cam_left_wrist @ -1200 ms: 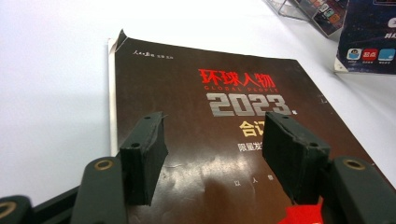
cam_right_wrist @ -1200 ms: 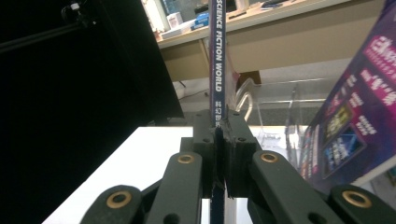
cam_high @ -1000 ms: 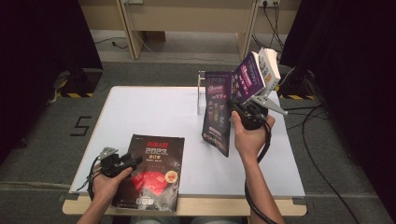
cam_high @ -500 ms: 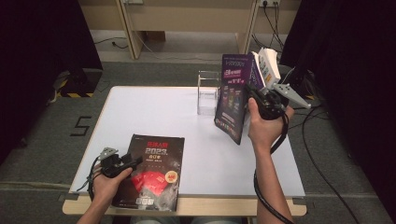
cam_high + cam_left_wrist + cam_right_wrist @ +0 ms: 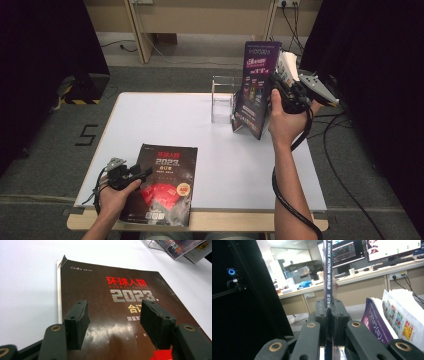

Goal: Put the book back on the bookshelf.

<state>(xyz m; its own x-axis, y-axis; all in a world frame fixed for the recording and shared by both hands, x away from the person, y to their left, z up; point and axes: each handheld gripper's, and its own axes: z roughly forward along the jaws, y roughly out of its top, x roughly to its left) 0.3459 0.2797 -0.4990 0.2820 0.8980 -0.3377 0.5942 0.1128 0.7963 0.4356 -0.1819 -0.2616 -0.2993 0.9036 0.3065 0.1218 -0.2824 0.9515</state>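
Note:
A purple magazine [image 5: 257, 87] is held upright over the table's back right, its spine [image 5: 328, 272] clamped between the jaws of my right gripper [image 5: 278, 86], which is shut on it [image 5: 329, 308]. A clear acrylic stand [image 5: 222, 100] sits just left of it. At the front left a dark magazine marked 2023 [image 5: 162, 185] lies flat on the white table [image 5: 165, 120]. My left gripper [image 5: 144, 173] rests at its left edge, open, with both jaws spread above the cover [image 5: 120, 297] and nothing between them [image 5: 113, 315].
More magazines with white and colourful pages [image 5: 289, 67] stand behind my right hand, and in the right gripper view they sit right of the jaws [image 5: 397, 317]. Cables trail off the table's right side. Desks and monitors lie beyond.
My right hand has lifted the purple magazine and turned it from a slant to nearly upright, shifting it toward the back right. The left hand and the dark magazine have stayed put.

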